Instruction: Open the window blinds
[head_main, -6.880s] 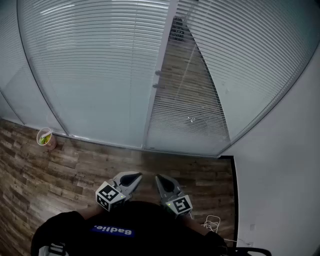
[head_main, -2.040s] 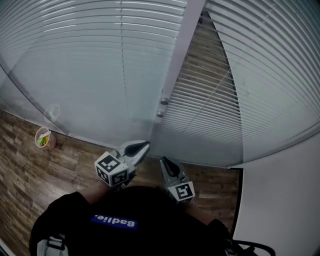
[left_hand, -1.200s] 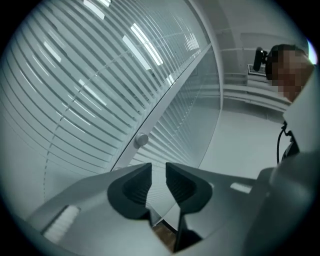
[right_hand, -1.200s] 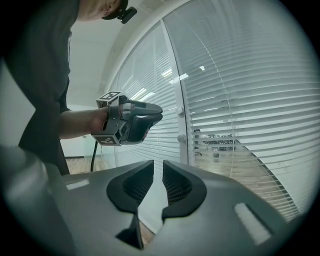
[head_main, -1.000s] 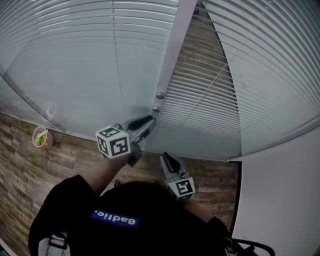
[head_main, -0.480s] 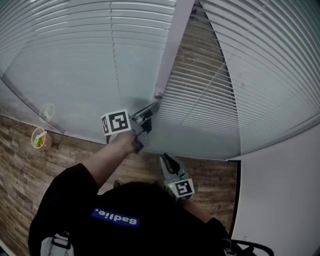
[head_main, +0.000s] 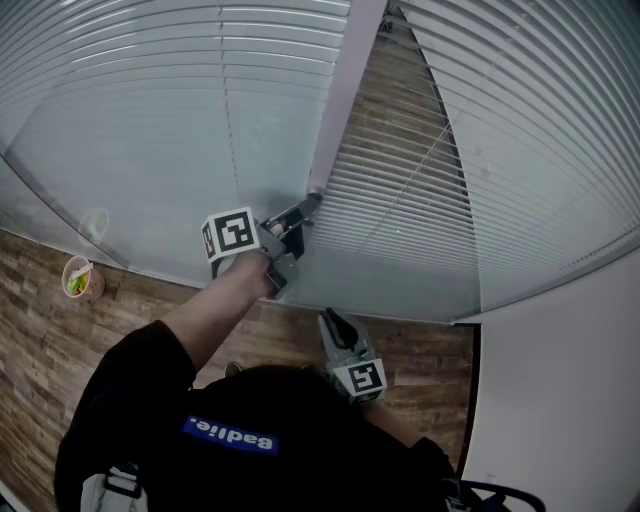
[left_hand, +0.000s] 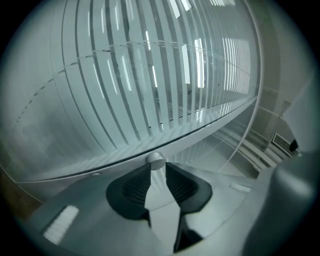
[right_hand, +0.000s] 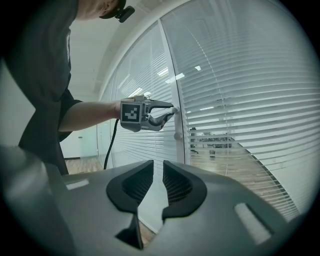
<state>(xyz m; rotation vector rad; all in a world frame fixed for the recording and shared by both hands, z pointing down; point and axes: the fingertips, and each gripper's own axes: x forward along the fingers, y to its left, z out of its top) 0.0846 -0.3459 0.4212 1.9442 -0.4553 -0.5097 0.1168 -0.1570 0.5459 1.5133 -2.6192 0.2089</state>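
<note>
Blinds (head_main: 140, 110) hang behind glass across the top of the head view, split by a pale upright post (head_main: 345, 80). Left claw (head_main: 303, 208) reaches to that post at frame centre, its narrow jaws closed on a small round knob (left_hand: 156, 160) at their tips. Right claw (head_main: 328, 320) hangs lower, near bottom centre, its jaws a narrow slit apart with nothing between them. At the left edge a cup (head_main: 78, 280) stands on the wood floor (head_main: 40, 380), near the glass.
</note>
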